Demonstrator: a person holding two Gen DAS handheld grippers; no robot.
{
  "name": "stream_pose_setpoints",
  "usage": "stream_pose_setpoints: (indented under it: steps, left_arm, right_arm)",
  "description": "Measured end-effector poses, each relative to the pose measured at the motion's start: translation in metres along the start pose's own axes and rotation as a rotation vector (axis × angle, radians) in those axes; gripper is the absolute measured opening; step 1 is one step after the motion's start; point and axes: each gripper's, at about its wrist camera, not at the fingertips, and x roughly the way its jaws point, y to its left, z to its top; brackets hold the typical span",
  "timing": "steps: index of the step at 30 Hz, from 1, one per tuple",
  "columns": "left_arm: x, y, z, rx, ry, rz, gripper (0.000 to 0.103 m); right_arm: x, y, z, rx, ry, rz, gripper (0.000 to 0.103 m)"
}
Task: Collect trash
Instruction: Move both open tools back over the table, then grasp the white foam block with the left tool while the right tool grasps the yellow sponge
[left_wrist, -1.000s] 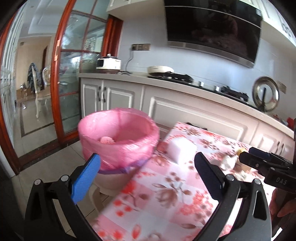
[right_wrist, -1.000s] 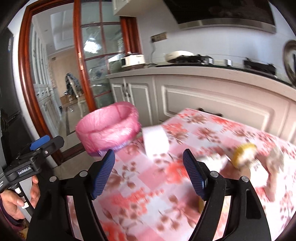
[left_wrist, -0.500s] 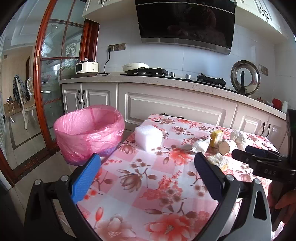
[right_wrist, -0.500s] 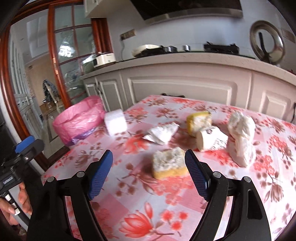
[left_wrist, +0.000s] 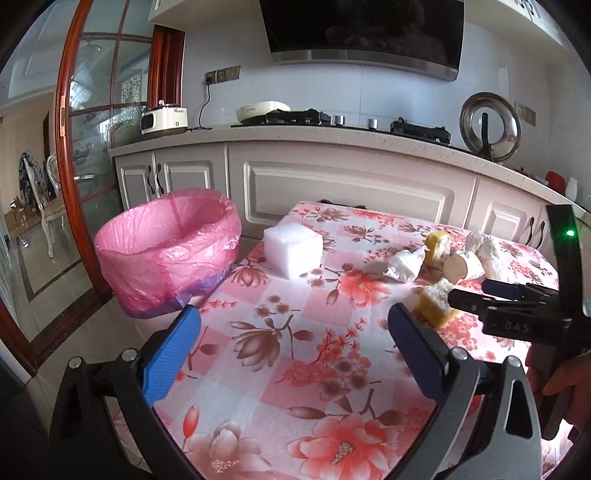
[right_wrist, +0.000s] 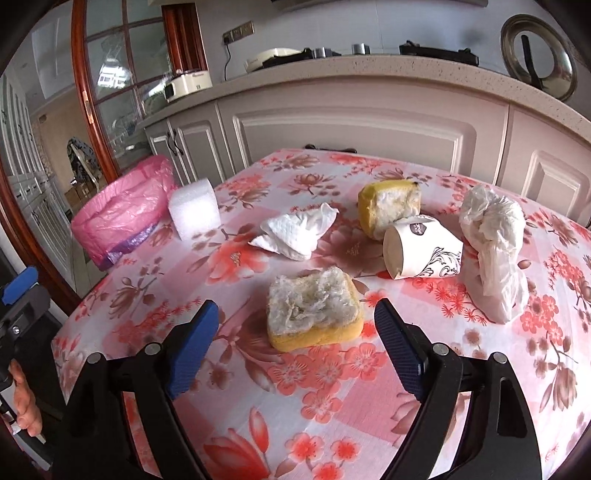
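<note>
Right wrist view: paper cup (right_wrist: 424, 247) lies tipped, inside unseen. Pink-lined bin (left_wrist: 168, 254) beside table (left_wrist: 295, 369), contents hidden. Both grippers (left_wrist: 293, 350) (right_wrist: 295, 338) gape wide, empty.

bin liner (left_wrist: 166, 251): thin glossy pink plastic; tablecloth (right_wrist: 332, 387): smooth floral, slight sheen; sponge (right_wrist: 314, 314): yellow foam, rough frayed top; cup (right_wrist: 424, 251): matt paper; napkin (right_wrist: 299, 230): crumpled paper; pads (right_wrist: 192, 350): ribbed blue
</note>
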Motion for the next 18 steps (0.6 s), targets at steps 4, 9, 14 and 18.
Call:
stream_pose_setpoints:
  steps: [4,9,14,18]
  left_arm:
    - [0.009,0.004,0.0,-0.006,0.023,0.003,0.098]
    - [0.019,0.007,0.003,-0.02,0.041,-0.001,0.098]
    - [0.034,0.011,0.007,-0.043,0.067,-0.003,0.098]
    - [0.047,0.009,0.013,-0.041,0.079,0.0,0.098]
  right_arm:
    - [0.018,-0.001,0.006,-0.009,0.049,-0.009,0.081]
    - [0.035,0.002,0.008,-0.027,0.097,-0.013,0.081]
    - [0.047,0.003,0.01,-0.035,0.127,-0.017,0.081]
    - [0.056,0.003,0.012,-0.055,0.159,-0.014,0.081]
